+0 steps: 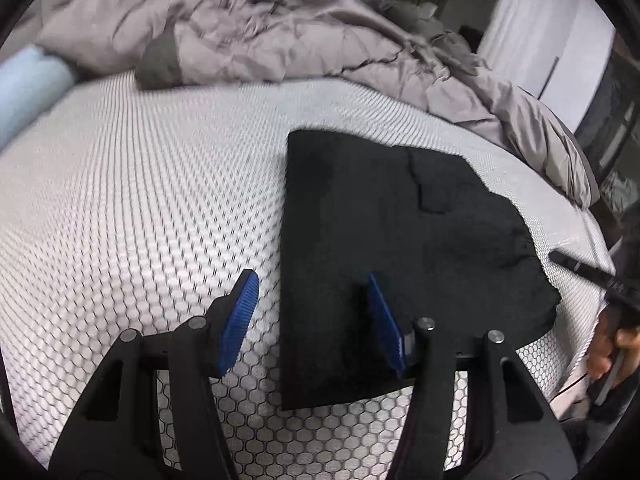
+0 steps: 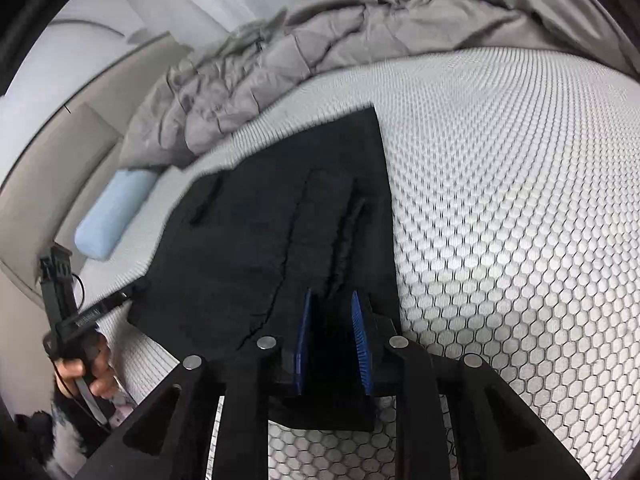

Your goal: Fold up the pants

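Black pants (image 2: 280, 240) lie folded on our honeycomb mattress (image 2: 500, 200).
Our right gripper (image 2: 332, 340) pinches their near edge; our left gripper (image 1: 312, 320) hangs spread, empty.

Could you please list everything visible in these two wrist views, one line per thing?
pants: one, black, folded flat on the mattress, near edge.
mattress: one, white with honeycomb pattern, under everything.
duvet: one, grey-beige, crumpled along the far side.
bolster: one, pale blue, at the mattress edge beside the duvet.
left tongs: one, black with blue pads, open, straddling the pants' edge.
right tongs: one, black with blue pads, nearly shut over the pants' near edge; grip unclear.
hand: one, gripping the left tongs' handle.
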A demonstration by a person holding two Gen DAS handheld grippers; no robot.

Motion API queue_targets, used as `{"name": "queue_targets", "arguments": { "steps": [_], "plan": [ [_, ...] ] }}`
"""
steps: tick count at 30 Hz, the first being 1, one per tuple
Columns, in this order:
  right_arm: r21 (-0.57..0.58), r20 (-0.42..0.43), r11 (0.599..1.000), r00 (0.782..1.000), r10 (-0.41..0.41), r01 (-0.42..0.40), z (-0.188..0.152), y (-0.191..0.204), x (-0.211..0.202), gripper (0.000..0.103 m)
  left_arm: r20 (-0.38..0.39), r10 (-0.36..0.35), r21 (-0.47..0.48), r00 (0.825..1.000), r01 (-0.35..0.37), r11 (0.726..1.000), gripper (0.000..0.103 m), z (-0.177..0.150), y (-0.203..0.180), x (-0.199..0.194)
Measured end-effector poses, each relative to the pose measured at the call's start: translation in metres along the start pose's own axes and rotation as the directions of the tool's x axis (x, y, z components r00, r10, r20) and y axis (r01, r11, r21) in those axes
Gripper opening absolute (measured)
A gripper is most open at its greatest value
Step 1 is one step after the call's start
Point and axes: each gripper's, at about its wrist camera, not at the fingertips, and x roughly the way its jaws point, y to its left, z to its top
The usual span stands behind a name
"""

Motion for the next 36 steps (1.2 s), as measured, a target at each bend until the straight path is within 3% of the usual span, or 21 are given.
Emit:
{"name": "queue_targets", "arguments": {
  "steps": [1, 3, 6, 11, 19, 29, 36],
  "plan": [
    [-0.031, 0.047, 1.000, 0.999, -0.001, 0.003, 0.001, 0.007, -0.008, 0.024, 0.020, 0.003, 0.032, 1.000, -0.004, 0.999, 0.053, 0.000, -0.007, -0.003],
    [-0.065, 0.108, 0.998, 0.994, 0.024, -0.017, 0.000, 0.024, -0.016, 0.040, 0.028, -0.021, 0.094, 0.999, 0.019, 0.995, 0.054, -0.002, -0.023, -0.005],
    [-0.134, 0.124, 0.990, 0.990, 0.066, -0.049, -0.004, 0.056, -0.005, 0.043, -0.017, -0.069, 0.169, 0.997, 0.071, 0.983, 0.054, -0.008, -0.044, 0.003],
    [-0.296, 0.051, 0.955, 0.999, 0.016, -0.001, -0.017, 0.094, 0.019, 0.044, -0.033, -0.069, 0.230, 0.997, 0.075, 0.970, 0.055, -0.018, -0.059, 0.004],
    [-0.282, 0.036, 0.956, 0.997, -0.072, 0.079, -0.050, 0.068, -0.007, 0.046, -0.048, -0.077, 0.257, 0.996, 0.087, 0.963, 0.055, -0.028, -0.060, 0.001],
    [-0.247, 0.060, 0.967, 0.997, -0.055, 0.068, -0.088, 0.065, -0.042, 0.055, -0.051, -0.087, 0.245, 0.995, 0.097, 0.965, 0.055, -0.027, -0.059, -0.005],
    [-0.273, 0.084, 0.960, 0.995, -0.046, 0.067, -0.057, 0.096, -0.013, 0.056, -0.058, -0.089, 0.248, 0.994, 0.101, 0.963, 0.055, -0.027, -0.060, -0.003]
  ]
}}
